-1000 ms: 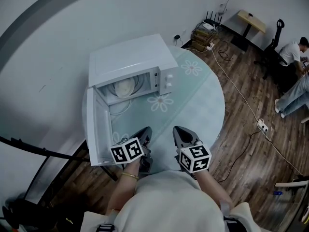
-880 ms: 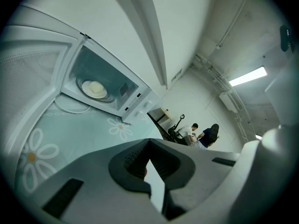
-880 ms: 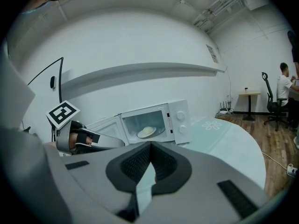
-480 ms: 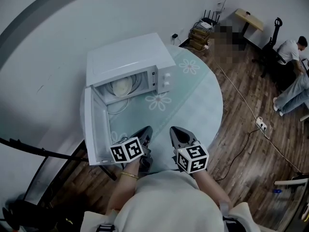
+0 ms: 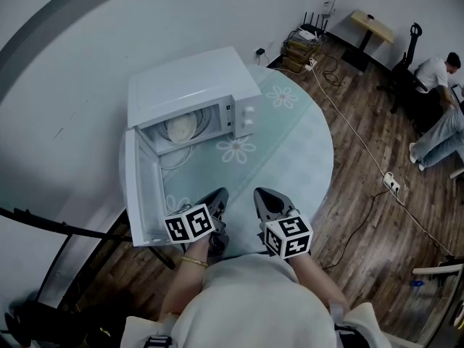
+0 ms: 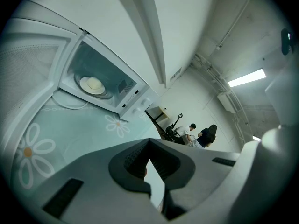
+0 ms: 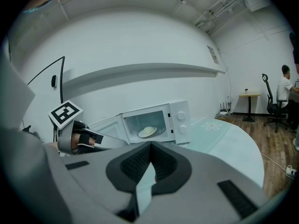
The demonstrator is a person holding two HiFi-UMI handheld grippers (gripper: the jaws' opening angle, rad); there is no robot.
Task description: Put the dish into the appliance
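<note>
The left gripper [image 6: 149, 148] has its jaws pressed together with nothing between them, and the right gripper [image 7: 150, 149] looks just the same, closed and empty. Both hang side by side over the near edge of the round glass table [image 5: 297, 158], close to the person's body and well apart from the work. In front of them the white microwave [image 5: 192, 85] stands with its door [image 5: 141, 194] swung wide to the left. The dish [image 5: 181, 130] sits inside the cavity, on the turntable, so from where things lie the placing looks done and only the door remains to be shut. The dish is pale and shallow; I'd judge it ceramic or something like it, stiff, smooth, fairly light, and apt to chip if knocked against the cavity wall. If it needed shifting, the near rim is the place to pinch it.
</note>
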